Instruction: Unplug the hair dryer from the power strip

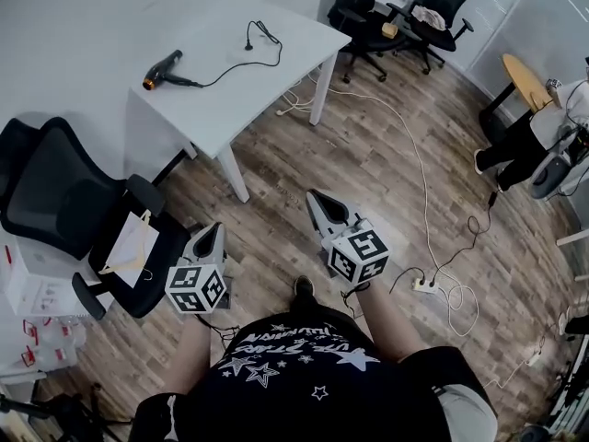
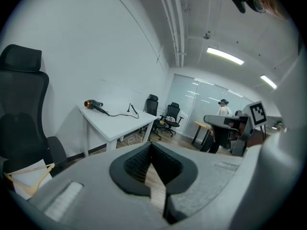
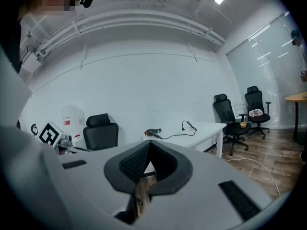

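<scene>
A black hair dryer with a gold nozzle lies on the white table, far ahead of both grippers. Its black cord runs across the top to a plug that rests loose on the table. The dryer shows small in the left gripper view, and likewise the dryer in the right gripper view. A white power strip lies on the floor at my right. My left gripper and right gripper hover over the wood floor, both shut and empty, tips meeting on the left gripper and the right gripper.
A black office chair with a wooden hanger on its seat stands close at my left. White cables trail over the floor. More office chairs stand behind the table. A seated person and a round wooden table are at the right.
</scene>
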Demonstrator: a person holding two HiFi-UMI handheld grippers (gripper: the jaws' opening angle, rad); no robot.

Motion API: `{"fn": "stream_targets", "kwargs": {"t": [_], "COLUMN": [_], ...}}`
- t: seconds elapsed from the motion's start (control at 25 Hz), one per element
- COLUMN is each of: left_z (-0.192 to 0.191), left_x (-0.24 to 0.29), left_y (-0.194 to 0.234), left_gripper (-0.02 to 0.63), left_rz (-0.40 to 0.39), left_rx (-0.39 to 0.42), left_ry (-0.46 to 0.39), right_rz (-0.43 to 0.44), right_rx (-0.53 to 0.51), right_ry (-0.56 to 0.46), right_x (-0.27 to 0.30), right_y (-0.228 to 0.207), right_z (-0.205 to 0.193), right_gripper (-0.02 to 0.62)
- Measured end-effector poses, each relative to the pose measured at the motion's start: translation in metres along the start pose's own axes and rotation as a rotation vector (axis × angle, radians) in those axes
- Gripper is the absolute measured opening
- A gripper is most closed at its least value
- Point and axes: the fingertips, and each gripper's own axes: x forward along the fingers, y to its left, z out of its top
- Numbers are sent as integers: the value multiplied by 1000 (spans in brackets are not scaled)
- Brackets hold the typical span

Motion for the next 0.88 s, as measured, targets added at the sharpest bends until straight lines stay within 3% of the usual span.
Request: {"fn": "stream_targets", "kwargs": {"t": [0.28,0.6,0.88], "left_z": [11,34,36], "left_x": [55,100,121], "left_y": [-26,-51,-37], "left_gripper": [8,8,8], "left_rz": [31,74,106], "left_rx": [28,21,10], "left_ry": [11,-33,-4], "right_rz": [50,72,67], "right_rx": [11,23,58], "right_ry": [33,54,65], "right_x": [9,8,26], "right_y": [-61,-122,-144], "right_z": [-2,-1,-4], "right_gripper": [9,9,9]}}
